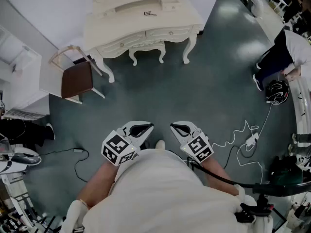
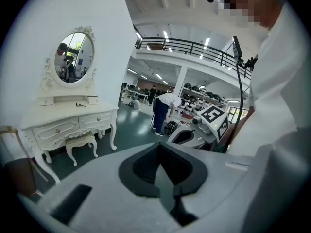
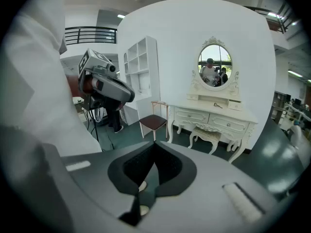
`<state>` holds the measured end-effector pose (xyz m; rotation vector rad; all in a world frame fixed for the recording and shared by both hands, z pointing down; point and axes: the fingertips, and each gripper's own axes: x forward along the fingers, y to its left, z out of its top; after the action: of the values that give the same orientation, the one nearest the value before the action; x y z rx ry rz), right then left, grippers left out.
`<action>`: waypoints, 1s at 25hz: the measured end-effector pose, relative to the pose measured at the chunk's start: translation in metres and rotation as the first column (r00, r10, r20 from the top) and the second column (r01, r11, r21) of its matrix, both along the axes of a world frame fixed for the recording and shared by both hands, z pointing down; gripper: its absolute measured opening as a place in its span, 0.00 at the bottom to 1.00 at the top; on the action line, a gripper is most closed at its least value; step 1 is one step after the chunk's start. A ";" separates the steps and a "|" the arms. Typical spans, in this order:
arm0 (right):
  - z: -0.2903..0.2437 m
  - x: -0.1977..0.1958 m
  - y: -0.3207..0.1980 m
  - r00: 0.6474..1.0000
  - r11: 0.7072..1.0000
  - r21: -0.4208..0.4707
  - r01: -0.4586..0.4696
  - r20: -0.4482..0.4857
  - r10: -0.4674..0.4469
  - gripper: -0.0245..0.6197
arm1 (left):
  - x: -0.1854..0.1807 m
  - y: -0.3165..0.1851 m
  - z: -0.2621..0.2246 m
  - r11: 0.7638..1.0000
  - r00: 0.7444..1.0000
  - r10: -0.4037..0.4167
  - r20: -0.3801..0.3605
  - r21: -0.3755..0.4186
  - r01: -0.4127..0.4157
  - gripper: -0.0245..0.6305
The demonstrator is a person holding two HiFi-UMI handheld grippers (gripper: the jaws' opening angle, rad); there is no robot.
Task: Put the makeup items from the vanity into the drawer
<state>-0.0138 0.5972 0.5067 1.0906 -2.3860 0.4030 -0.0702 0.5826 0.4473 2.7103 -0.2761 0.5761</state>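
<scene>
— At the left of the head view, what is seen?
— A brown-seated chair (image 1: 77, 79) is set just beside the white vanity (image 1: 146, 25). A small metal makeup item (image 1: 149, 14) is seen lying on its top, and the drawers (image 1: 170, 33) are seen closed.
— And the grippers?
— Well apart from the vanity, the left gripper (image 1: 148, 126) is held with jaws closed on nothing. The right gripper (image 1: 174, 126) is likewise closed and empty.

The left claw (image 2: 159, 144) had its tips together. At ten o'clock stood the vanity (image 2: 63, 123), mirror (image 2: 73, 57) above, stool (image 2: 80, 142) beneath. At four o'clock, the right claw (image 2: 181, 136); near centre, a person (image 2: 163, 111) bent over.
</scene>
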 end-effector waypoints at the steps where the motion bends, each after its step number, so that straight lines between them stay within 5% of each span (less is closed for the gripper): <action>1: 0.000 0.000 0.001 1.000 1.000 -0.002 -0.001 -0.001 0.001 0.04 | -0.001 -0.001 -0.001 1.000 1.000 -0.002 0.003 0.000 0.002 0.04; 20: 0.006 0.030 -0.010 0.998 0.998 0.000 -0.057 0.022 0.057 0.08 | 0.014 -0.021 -0.012 1.000 1.000 -0.016 -0.006 0.016 0.016 0.04; 25: 0.016 0.028 -0.061 0.998 0.998 -0.014 -0.058 0.019 0.058 0.10 | 0.008 -0.072 0.004 0.999 0.999 -0.034 -0.007 -0.019 0.034 0.04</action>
<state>0.0146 0.5364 0.5223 1.1570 -2.3696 0.4510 -0.0624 0.5102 0.4514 2.6832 -0.3126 0.5560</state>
